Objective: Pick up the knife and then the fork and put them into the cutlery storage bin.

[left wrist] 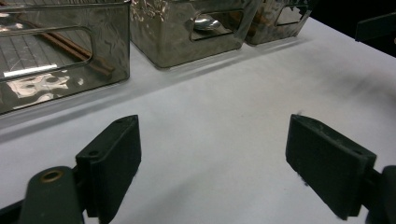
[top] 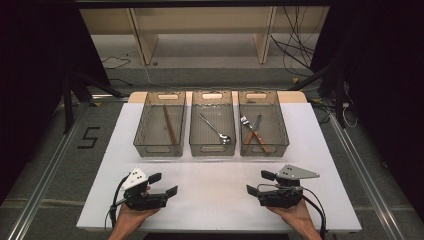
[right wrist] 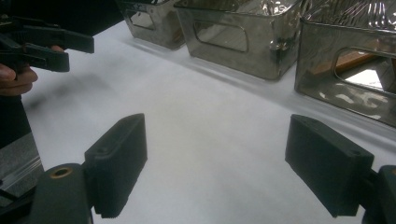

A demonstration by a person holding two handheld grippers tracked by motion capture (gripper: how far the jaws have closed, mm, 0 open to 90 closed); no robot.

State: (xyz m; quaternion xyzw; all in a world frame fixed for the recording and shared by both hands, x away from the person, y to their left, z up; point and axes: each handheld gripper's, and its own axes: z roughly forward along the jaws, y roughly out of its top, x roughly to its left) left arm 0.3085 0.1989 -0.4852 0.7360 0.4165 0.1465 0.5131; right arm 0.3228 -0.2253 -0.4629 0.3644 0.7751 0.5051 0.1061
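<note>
The left gripper (top: 163, 184), black with a white plate on top, sat low over the near left part of the white table (top: 215, 180), held in a person's left hand (top: 131, 216); its jaws stood wide apart with nothing between them, and the left gripper view showed only bare white surface in the gap. The right gripper (top: 259, 182), black with a grey three-cornered plate, was held by the right hand (top: 295, 215) over the near right part of the table, its jaws likewise spread and empty, pointing toward the left one. The two grippers were well apart.

Beyond them, along the far half of the table, three smoky transparent plastic bins stood side by side with their long sides running away from the person. The left bin (top: 160, 148) held a pair of dark brown wooden chopsticks (top: 169, 124) lying lengthwise. The middle bin (top: 212, 148) held a silver metal spoon (top: 216, 129) set diagonally, its bowl nearer the person. The right bin (top: 264, 149) held a fork (top: 248, 129) and a knife (top: 256, 131), both with brown wooden handles, crossed over one another. The grippers touched none of the bins.
</note>
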